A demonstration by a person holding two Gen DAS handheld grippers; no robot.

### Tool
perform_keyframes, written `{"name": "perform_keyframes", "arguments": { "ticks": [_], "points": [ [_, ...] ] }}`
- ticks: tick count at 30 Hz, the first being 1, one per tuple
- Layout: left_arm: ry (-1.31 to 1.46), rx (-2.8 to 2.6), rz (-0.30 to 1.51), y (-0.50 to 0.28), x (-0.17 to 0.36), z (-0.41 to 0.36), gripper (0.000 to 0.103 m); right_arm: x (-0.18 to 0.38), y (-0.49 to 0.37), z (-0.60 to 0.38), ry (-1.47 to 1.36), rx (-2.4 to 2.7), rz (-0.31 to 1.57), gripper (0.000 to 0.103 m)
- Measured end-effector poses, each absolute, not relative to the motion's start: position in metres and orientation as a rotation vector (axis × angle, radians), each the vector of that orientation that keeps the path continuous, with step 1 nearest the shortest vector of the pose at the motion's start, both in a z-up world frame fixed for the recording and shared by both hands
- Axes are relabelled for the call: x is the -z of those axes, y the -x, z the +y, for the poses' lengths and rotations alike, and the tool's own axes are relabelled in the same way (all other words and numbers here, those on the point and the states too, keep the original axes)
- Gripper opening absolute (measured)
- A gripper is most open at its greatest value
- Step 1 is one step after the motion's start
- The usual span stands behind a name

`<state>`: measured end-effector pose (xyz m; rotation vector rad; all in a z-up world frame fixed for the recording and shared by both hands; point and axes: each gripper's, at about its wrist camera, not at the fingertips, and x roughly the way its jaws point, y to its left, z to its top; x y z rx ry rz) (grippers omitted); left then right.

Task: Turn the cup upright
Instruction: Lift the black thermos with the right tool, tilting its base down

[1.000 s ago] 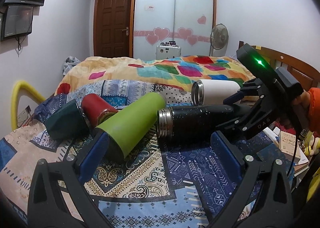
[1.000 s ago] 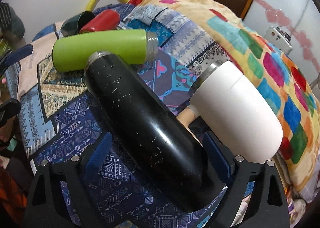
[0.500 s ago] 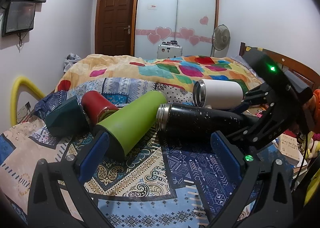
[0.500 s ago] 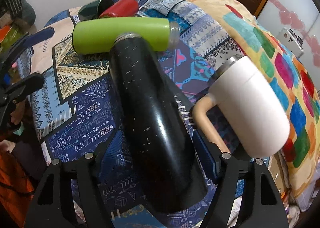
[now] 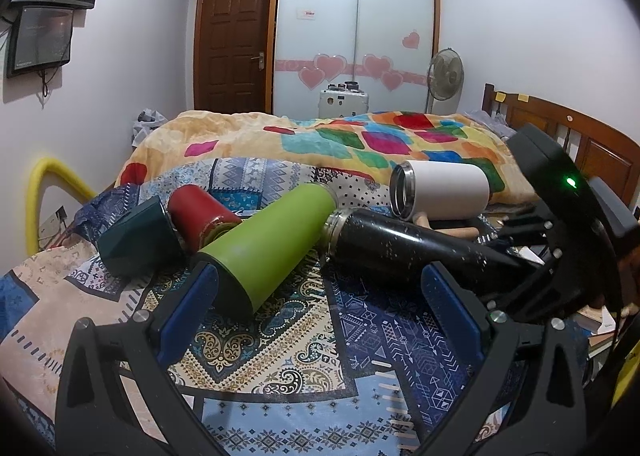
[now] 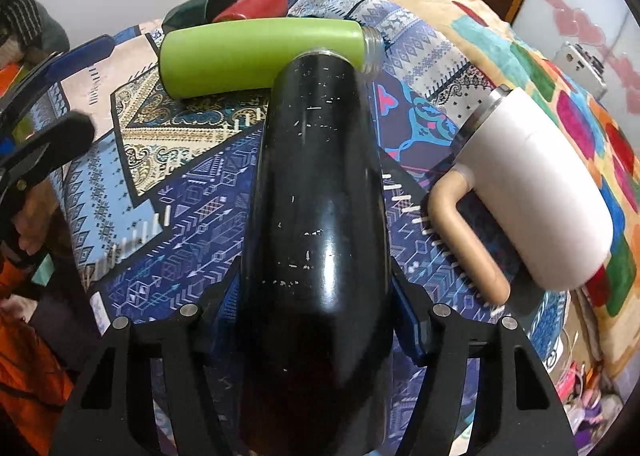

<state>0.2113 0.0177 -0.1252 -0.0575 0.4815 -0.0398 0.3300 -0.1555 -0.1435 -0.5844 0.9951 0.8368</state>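
Observation:
A black speckled flask (image 6: 316, 215) lies on its side on the patterned bed cover, and my right gripper (image 6: 316, 296) is shut on its base end. In the left wrist view the black flask (image 5: 404, 248) points its steel mouth left, touching a green flask (image 5: 268, 240) that also lies on its side. My left gripper (image 5: 320, 304) is open and empty, its left blue pad (image 5: 188, 308) next to the green flask's base. A white mug (image 6: 536, 191) with a tan handle lies on its side to the right.
A red cup (image 5: 200, 211) and a dark green cup (image 5: 136, 236) lie on their sides at the left. The colourful quilt (image 5: 360, 139) rises behind. A wooden headboard (image 5: 580, 135) is at the right and a yellow tube (image 5: 44, 183) at the left.
My right gripper has closed on the black flask's base and swung it, so the flask now lines up with the fingers and its mouth touches the green flask. The left gripper stayed open.

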Motion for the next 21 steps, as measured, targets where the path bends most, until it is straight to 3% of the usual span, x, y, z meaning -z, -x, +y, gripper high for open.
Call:
{"name": "perform_keyframes", "arguments": {
  "ticks": [21],
  "points": [
    [0.029,0.024,0.431,-0.173,0.092,0.024,0.103,0.099,-0.258,-0.175,0.382,-0.719,0.784,0.061]
  ]
}}
